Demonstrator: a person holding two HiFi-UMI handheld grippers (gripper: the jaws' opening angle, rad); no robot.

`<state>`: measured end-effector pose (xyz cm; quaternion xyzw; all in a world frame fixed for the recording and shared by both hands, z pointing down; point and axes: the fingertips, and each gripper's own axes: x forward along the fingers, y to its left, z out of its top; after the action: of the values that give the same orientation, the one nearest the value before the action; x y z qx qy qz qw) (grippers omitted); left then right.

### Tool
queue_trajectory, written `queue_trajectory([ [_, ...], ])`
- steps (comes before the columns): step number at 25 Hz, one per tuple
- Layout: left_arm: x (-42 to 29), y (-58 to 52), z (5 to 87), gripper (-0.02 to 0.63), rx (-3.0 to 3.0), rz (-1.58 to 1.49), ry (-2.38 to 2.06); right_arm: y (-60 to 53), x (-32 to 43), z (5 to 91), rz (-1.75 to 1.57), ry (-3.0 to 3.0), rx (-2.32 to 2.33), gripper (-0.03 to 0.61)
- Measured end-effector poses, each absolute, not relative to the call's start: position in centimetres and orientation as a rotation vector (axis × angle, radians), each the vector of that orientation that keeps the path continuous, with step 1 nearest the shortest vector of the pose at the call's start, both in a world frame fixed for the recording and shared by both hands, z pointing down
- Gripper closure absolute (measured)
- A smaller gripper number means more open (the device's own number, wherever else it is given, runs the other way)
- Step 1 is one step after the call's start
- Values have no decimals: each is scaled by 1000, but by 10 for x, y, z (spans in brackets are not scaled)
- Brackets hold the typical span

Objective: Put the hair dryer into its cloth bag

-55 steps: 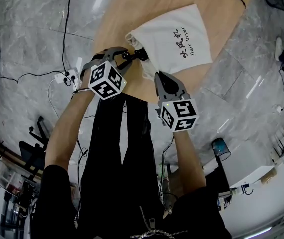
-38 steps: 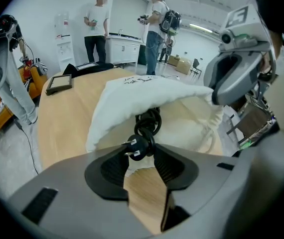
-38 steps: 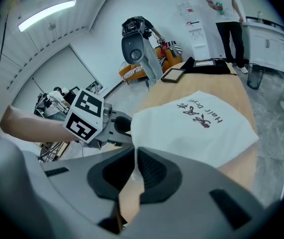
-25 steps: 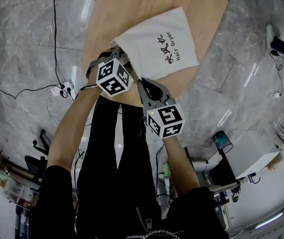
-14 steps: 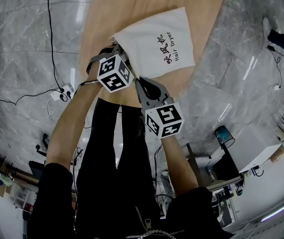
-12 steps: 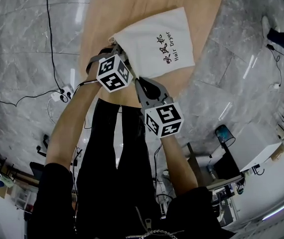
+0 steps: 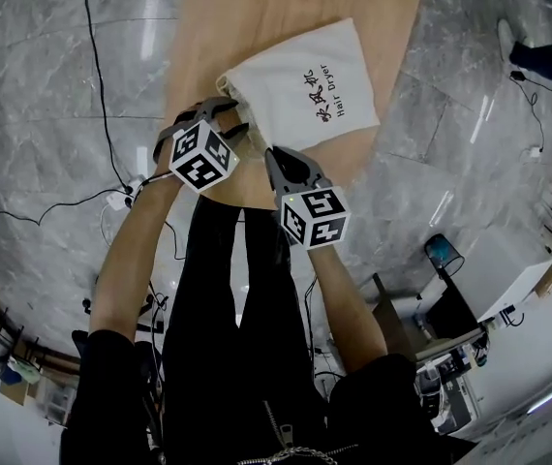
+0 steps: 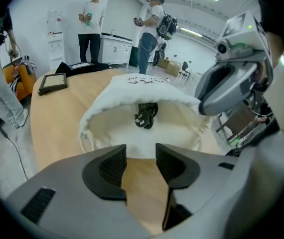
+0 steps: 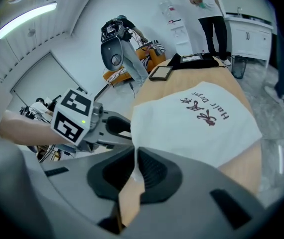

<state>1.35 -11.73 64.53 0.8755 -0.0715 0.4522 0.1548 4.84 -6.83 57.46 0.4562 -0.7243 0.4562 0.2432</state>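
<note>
Two grippers: left gripper (image 8: 141,153) jaws opening, empty, before cloth bag (image 8: 147,89); right gripper (image 9: 135,157) jaws pinched on its rim.

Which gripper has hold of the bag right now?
The right gripper, its jaws pinched on the rim of the bag. The left gripper has its jaws opening, with nothing between them.

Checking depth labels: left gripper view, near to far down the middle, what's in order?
left gripper, fingers opening, nothing between them → cloth bag, mouth open → black hair dryer part inside it → person standing far back
</note>
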Motion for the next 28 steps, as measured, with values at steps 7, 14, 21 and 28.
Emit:
queue_trajectory([
  [7, -36, -86, 623, 430, 2397, 1222, -296, -64, 41, 599, 1291, -1844, 1177, 453],
  [14, -60, -52, 564, 492, 2388, 1107, -438, -70, 72, 536, 1018, -1791, 1474, 453],
  [21, -61, -54, 478, 598, 2372, 923, -695, -47, 73, 457, 1071, -1920, 1566, 568],
  [28, -50, -32, 393, 598, 2388, 767, -862, -10, 77, 381, 998, -2029, 1670, 568],
])
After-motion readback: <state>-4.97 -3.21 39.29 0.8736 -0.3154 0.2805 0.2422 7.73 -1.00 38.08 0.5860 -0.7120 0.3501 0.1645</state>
